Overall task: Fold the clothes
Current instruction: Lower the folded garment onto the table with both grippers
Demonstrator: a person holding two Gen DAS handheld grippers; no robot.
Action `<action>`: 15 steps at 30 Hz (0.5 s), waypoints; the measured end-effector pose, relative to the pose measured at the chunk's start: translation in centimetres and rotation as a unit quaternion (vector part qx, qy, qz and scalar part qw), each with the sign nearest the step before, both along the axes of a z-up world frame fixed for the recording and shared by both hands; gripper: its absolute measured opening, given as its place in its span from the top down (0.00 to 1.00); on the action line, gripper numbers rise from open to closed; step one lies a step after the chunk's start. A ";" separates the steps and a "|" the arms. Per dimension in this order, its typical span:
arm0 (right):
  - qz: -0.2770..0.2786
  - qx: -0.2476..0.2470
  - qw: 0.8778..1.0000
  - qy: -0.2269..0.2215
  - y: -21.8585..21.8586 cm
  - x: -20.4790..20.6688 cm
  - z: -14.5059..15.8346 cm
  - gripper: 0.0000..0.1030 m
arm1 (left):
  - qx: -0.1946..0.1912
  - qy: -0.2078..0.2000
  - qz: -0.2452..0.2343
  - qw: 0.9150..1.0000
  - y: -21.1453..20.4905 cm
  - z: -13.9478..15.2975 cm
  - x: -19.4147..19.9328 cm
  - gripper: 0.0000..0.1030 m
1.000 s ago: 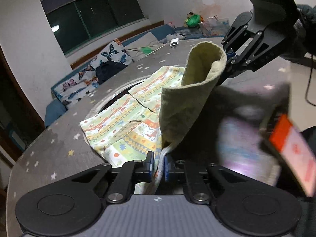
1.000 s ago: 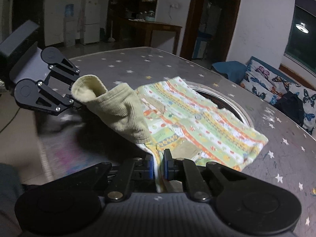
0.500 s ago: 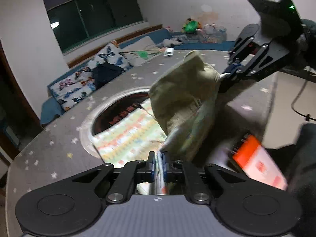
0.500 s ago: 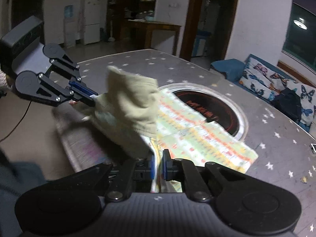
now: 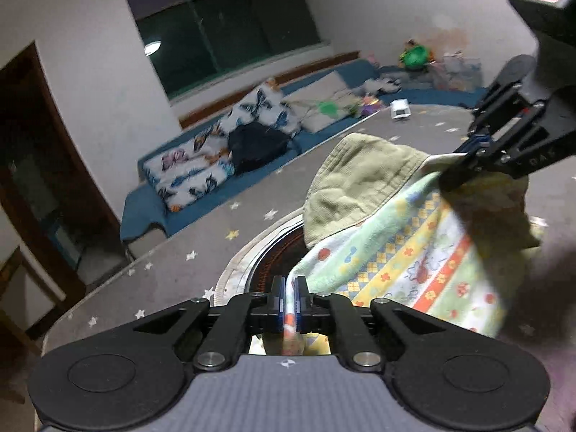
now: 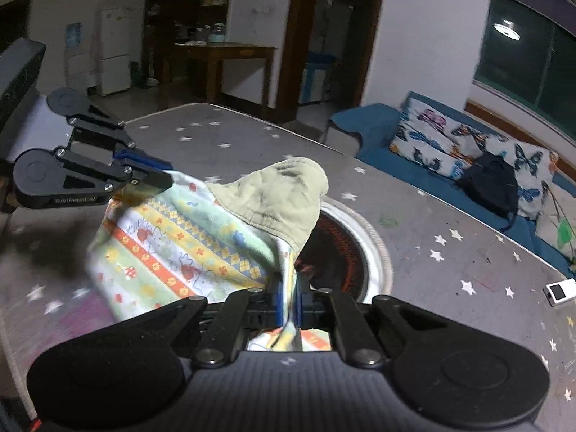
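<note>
A small child's garment (image 5: 406,255) with coloured cartoon stripes and a plain yellow-green cuff (image 5: 360,183) hangs in the air between my two grippers, above the grey star-patterned table (image 5: 201,230). My left gripper (image 5: 288,298) is shut on one edge of it. My right gripper (image 6: 288,298) is shut on another edge. Each gripper shows in the other's view: the right gripper (image 5: 464,158) at upper right, the left gripper (image 6: 158,176) at left. The garment (image 6: 187,252) sags between them, cuff (image 6: 280,194) on top.
A round dark recess with a pale rim (image 6: 374,248) sits in the table under the garment. A small white device (image 6: 559,289) lies on the table at the right. A blue sofa with butterfly cushions (image 5: 201,165) and a black bag (image 5: 255,140) stands beyond the table edge.
Both grippers have lifted the garment off the table; it lay partly spread a second ago and now hangs free between them, raised and swung over the recess.
</note>
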State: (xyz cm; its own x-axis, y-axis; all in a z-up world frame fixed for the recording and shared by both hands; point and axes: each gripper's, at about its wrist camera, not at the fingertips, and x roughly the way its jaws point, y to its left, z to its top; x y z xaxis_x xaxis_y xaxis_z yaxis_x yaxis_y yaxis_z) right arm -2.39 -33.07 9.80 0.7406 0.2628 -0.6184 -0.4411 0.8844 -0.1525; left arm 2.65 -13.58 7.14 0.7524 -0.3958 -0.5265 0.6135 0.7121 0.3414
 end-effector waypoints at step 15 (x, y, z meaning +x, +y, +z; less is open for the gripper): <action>-0.099 0.067 0.993 0.021 -4.2 6.1 -6.4 0.64 | -0.027 0.067 0.096 0.993 -0.2 -4.8 6.0 0.80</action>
